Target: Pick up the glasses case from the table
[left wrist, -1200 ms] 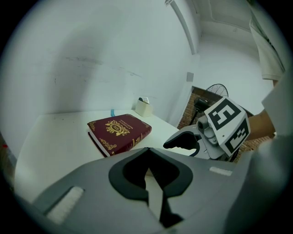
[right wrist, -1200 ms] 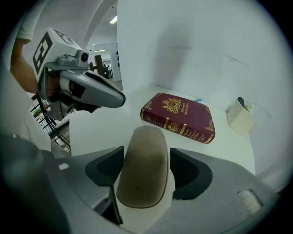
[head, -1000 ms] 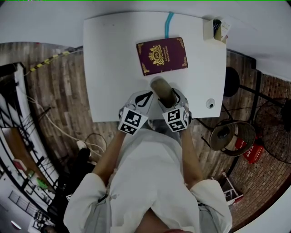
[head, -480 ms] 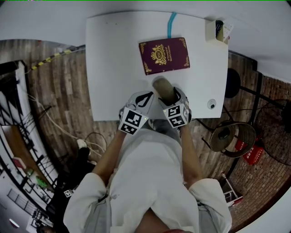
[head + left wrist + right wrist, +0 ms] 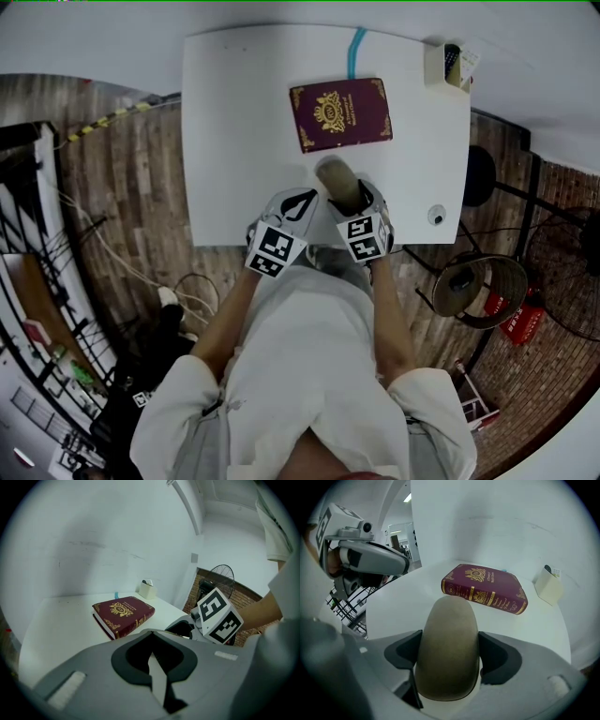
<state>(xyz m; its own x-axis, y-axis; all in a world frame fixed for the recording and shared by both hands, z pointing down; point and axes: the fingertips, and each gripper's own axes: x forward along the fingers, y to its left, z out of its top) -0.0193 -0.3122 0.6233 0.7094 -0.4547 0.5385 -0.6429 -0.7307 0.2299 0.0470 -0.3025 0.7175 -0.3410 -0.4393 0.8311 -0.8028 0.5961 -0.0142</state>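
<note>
The olive-tan glasses case (image 5: 449, 648) sits lengthwise between the jaws of my right gripper (image 5: 450, 656), which is shut on it. In the head view the glasses case (image 5: 337, 181) pokes forward from the right gripper (image 5: 352, 202) above the near edge of the white table (image 5: 244, 131). My left gripper (image 5: 298, 203) hovers just left of it, shut with nothing in it; in the left gripper view its jaws (image 5: 154, 660) meet.
A maroon book (image 5: 340, 112) with gold ornament lies on the table beyond the case. A small cream holder (image 5: 444, 64) stands at the far right corner, a blue strip (image 5: 352, 52) at the far edge. A fan (image 5: 469, 281) stands on the floor to the right.
Both grippers and the case stay in almost the same place; the head view shifts slightly.
</note>
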